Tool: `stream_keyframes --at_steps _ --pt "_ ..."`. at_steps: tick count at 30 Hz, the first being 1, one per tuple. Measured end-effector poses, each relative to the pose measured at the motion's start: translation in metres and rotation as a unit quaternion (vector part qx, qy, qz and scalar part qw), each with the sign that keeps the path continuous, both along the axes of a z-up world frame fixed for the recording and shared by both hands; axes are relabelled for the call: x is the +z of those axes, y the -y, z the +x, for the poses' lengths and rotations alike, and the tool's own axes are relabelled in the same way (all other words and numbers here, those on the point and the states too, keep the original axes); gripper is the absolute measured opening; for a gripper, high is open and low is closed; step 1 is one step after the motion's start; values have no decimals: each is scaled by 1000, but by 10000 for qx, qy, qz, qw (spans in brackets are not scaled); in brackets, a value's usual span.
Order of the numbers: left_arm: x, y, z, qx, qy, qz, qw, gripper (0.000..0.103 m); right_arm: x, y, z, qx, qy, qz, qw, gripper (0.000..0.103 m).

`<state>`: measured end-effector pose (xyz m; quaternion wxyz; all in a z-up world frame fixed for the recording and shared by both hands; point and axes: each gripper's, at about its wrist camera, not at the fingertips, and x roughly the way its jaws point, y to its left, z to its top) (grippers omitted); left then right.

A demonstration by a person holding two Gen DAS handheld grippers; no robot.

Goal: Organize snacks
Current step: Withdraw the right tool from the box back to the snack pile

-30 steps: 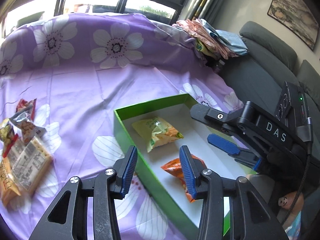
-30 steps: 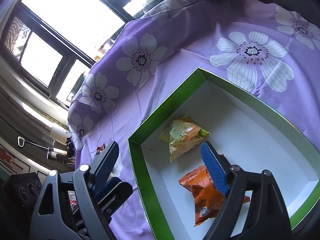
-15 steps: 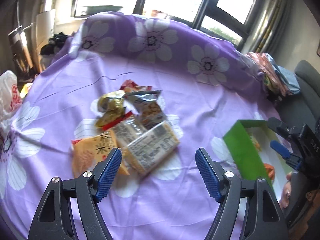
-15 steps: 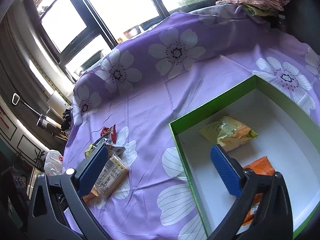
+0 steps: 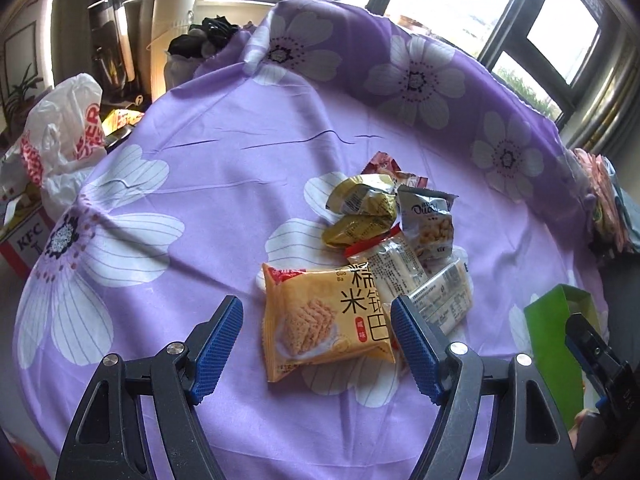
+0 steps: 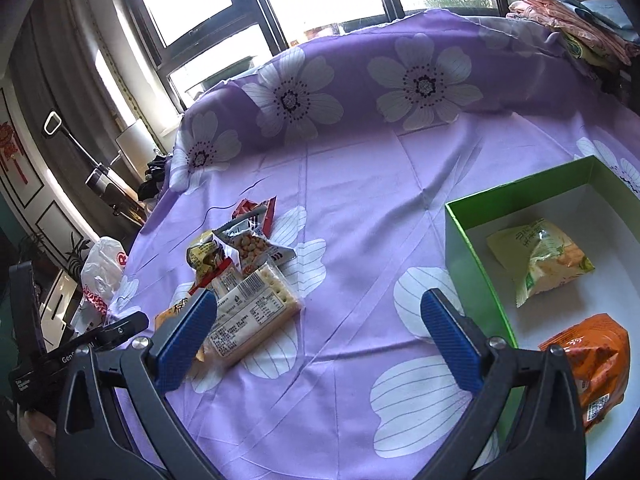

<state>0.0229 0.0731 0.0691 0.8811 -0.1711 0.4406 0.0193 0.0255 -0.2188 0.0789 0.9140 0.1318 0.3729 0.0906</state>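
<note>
A pile of snack packets lies on the purple flowered cloth [image 5: 224,184]. Nearest is a yellow rice-cracker packet [image 5: 324,316], with a clear cracker pack [image 5: 440,296], a peanut bag [image 5: 430,220] and gold packets [image 5: 360,204] behind. My left gripper [image 5: 316,344] is open, its jaws either side of the yellow packet's near end, above the cloth. The green box [image 6: 472,256] holds a pale green packet [image 6: 540,260] and an orange packet [image 6: 592,360]. My right gripper [image 6: 320,336] is open and empty over the cloth between the pile [image 6: 248,280] and the box.
A white plastic bag [image 5: 60,136] and a KFC box [image 5: 24,240] sit off the table's left edge. Folded clothes [image 6: 568,12] lie at the back right. The box's corner [image 5: 556,344] shows at the right of the left wrist view, beside the right gripper's body.
My left gripper has swung left from the green box to the snack pile and opened wide. My right gripper has drawn back from inside the box to the cloth left of it.
</note>
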Motion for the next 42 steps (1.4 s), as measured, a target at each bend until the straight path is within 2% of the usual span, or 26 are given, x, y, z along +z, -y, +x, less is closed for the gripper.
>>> stream_keyframes --at_steps 5,11,15,20,24,30,42 --pt "-3 0 2 -68 -79 -30 9999 77 -11 -16 2 115 -191 -92 9997 102" --pt "-4 -9 2 -3 -89 -417 9991 77 -19 -25 4 199 -350 -113 9991 102" --pt "-9 -6 5 -45 -268 -347 9990 77 -20 -28 4 218 -373 -158 9989 102" --pt "-9 -4 4 -108 -278 -302 9991 77 -24 -28 6 221 -472 -63 9986 102" --pt "-11 -1 5 -19 -364 -24 9993 77 -26 -30 6 203 -527 -60 9984 102" --pt "-16 -6 7 -36 -497 -241 9985 77 -28 -33 7 221 -566 -121 9981 102" --pt "-17 -2 8 -57 -569 -127 9983 77 -29 -35 7 235 -554 -182 9980 102"
